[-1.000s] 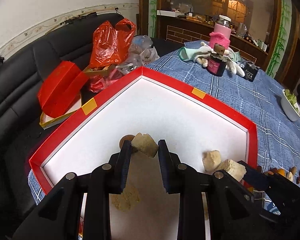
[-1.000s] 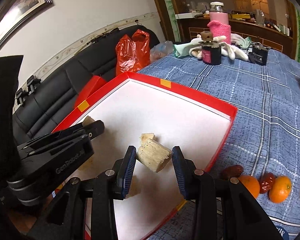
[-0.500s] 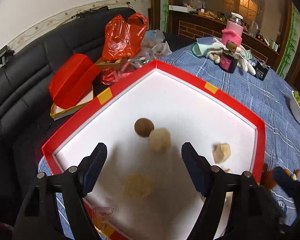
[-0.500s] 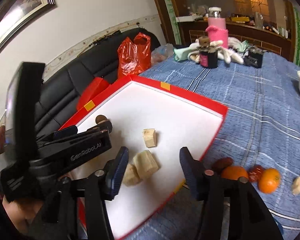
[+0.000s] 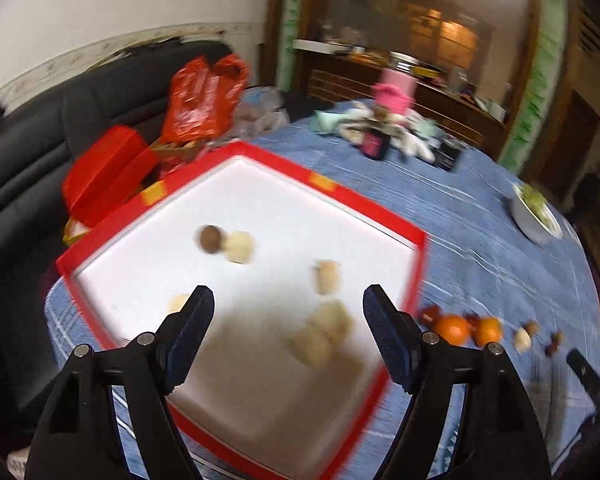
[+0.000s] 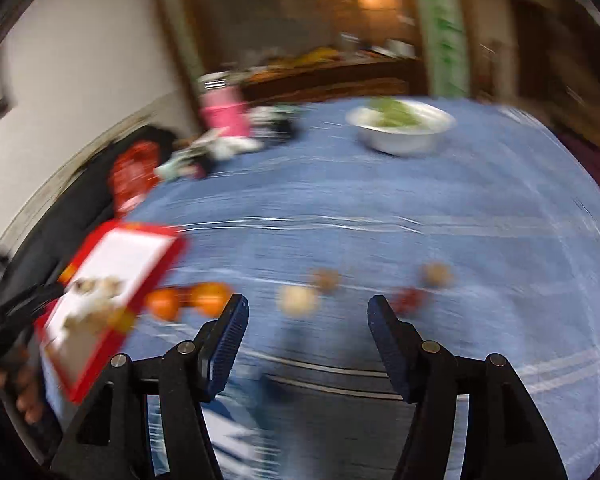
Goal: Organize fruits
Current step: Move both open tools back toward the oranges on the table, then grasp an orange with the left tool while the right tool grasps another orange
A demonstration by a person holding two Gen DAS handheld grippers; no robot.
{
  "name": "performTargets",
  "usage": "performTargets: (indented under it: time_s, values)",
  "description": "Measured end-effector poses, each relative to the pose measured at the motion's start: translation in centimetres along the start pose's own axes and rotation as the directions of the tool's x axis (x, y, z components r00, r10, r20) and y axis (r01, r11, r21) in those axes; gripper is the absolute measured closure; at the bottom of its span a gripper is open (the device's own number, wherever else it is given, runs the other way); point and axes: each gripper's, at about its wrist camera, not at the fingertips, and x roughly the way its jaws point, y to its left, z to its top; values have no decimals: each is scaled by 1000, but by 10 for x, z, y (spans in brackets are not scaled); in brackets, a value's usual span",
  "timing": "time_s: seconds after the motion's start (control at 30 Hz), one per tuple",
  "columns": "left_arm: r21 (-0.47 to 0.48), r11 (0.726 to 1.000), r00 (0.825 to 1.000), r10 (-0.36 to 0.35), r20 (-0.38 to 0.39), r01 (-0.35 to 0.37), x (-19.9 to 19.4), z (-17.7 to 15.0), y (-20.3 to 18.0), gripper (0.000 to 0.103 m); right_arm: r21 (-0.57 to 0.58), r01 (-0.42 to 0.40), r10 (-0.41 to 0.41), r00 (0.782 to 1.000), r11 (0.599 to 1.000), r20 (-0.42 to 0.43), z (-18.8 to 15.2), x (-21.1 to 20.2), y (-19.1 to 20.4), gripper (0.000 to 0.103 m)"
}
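My left gripper (image 5: pixel 288 304) hangs above the near end of the tray, its ribbed dark-blue pads (image 5: pixel 192 320) spread wide with nothing between them. My right gripper (image 6: pixel 308 312) is likewise wide apart and empty, poised over the blue woven tablecloth (image 6: pixel 380 192).

Below the left gripper lies the red-rimmed tray (image 5: pixel 418 240), angular in outline with a smooth white floor. Nearest my pads sit two pale, rough-cut chunks (image 5: pixel 324 332) touching each other, with a small pale piece (image 5: pixel 178 302) just beside the left pad. Further in lies another pale chunk (image 5: pixel 327 276), and beyond it a round brown fruit (image 5: pixel 209 239) touching a pale rounded piece (image 5: pixel 240 246). All are smeared by motion blur, so I cannot name the pale fruit.

Just outside the tray's right edge, on the cloth, two glossy oranges (image 5: pixel 452 328) lie side by side with small dark red fruits (image 5: pixel 430 312) between and beside them. In the right view, a pale round piece (image 6: pixel 298 300) lies just ahead of my pads, a brownish one (image 6: pixel 326 278) behind it, a red fruit (image 6: pixel 410 298) near the right pad and a tan round one (image 6: pixel 436 274) past that.

Farther off stand a white bowl of greens (image 6: pixel 404 126), a pink container (image 6: pixel 224 114) among crumpled cloths, a crinkled red plastic bag (image 5: pixel 202 100) and a black leather sofa (image 5: pixel 28 148).
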Motion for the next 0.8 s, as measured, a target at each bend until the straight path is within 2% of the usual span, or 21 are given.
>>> performTargets:
  time_s: [0.07,0.17,0.33,0.43,0.53,0.67,0.8]
  values:
    - [48,999,1000,-22,14,21,-4,-5,-14,26,31,10,-10,1000,999,-10,-4,-1,-16,45]
    - [129,991,999,-42,26,38,-8,-12,-37,26,21,-16,16,1000,1000,-22,-8,0,-14,46]
    - [187,981,997,-67,28,60,-16,-26,-52,26,-113,-120,114,992,986,-57,-10,13,38,49]
    - [196,977,996,-88,23,82,-23,-34,-52,26,-210,-178,164,983,961,-84,-6,31,78,52]
    - [212,972,994,-106,22,99,-28,-40,-53,26,-266,-196,162,976,944,-146,-3,56,103,60]
    - [218,968,992,-130,4,126,-26,-43,-55,26,-323,-186,133,975,928,-178,-4,75,116,61]
    - [225,962,988,-150,-29,153,-18,-45,-61,26,-323,-184,129,974,928,-185,0,84,118,61]
